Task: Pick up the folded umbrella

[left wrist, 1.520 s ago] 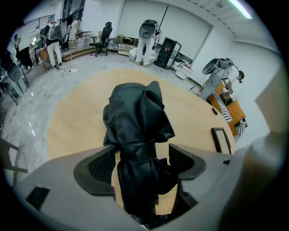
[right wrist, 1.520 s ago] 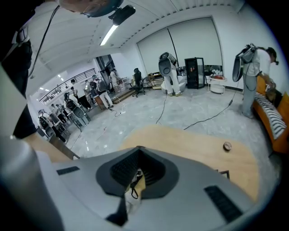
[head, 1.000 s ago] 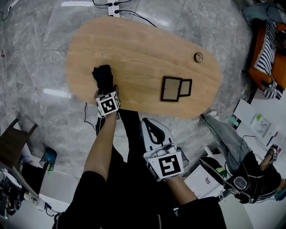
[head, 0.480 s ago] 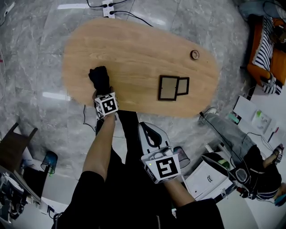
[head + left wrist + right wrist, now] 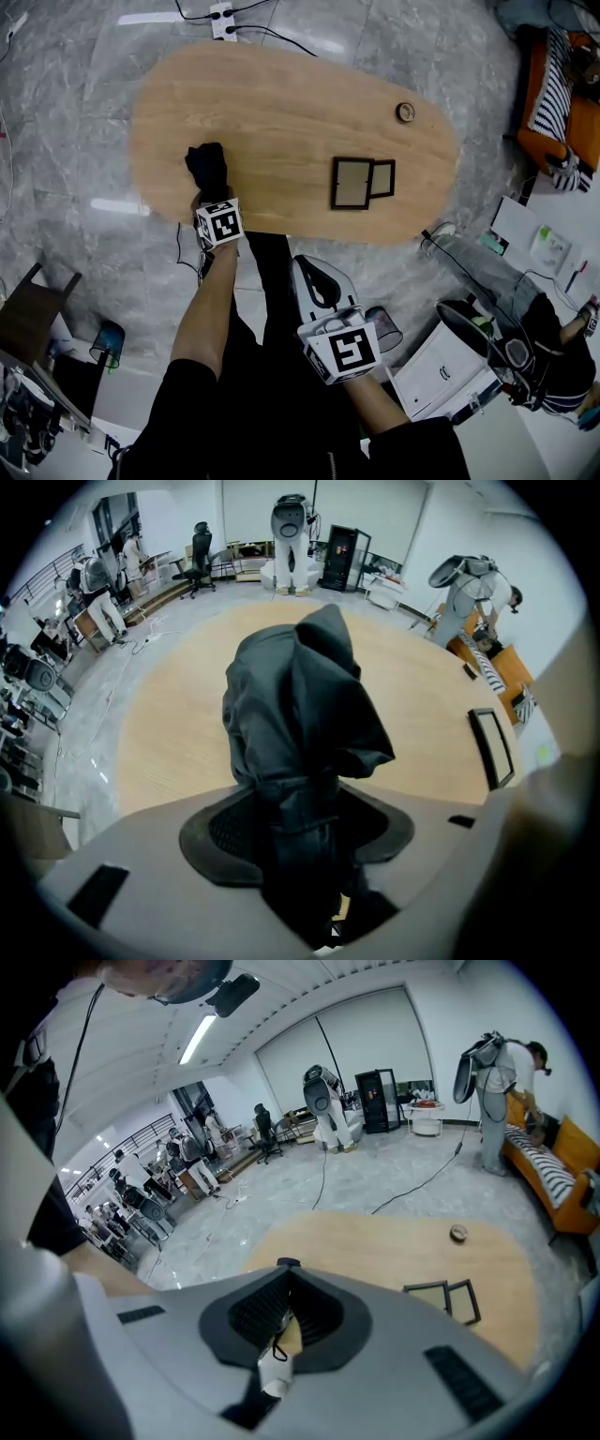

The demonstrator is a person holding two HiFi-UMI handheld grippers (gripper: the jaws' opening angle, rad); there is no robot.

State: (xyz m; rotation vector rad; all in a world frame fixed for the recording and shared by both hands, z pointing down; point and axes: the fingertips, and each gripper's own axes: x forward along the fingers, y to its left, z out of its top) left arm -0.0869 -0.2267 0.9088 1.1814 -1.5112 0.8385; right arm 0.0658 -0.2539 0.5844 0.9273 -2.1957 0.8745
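Head view places the folded umbrella [image 5: 206,164], a black bundle, on the wooden desk [image 5: 300,103] close to its left end and just inside the near edge. The left tool [image 5: 211,195] points steeply down onto it from the near edge. Left gripper view shows the umbrella standing between that tool's jaws, which have just been closing; the dark pads lie against the bunched fabric on both sides, at the band that wraps it. The right tool [image 5: 317,277] hangs off the desk, outside the near edge, with its jaws together and nothing gripped. Two dark frames [image 5: 361,183] lie side by side near the desk's near edge, well apart from the umbrella. A small round object [image 5: 405,112] sits toward the right end.
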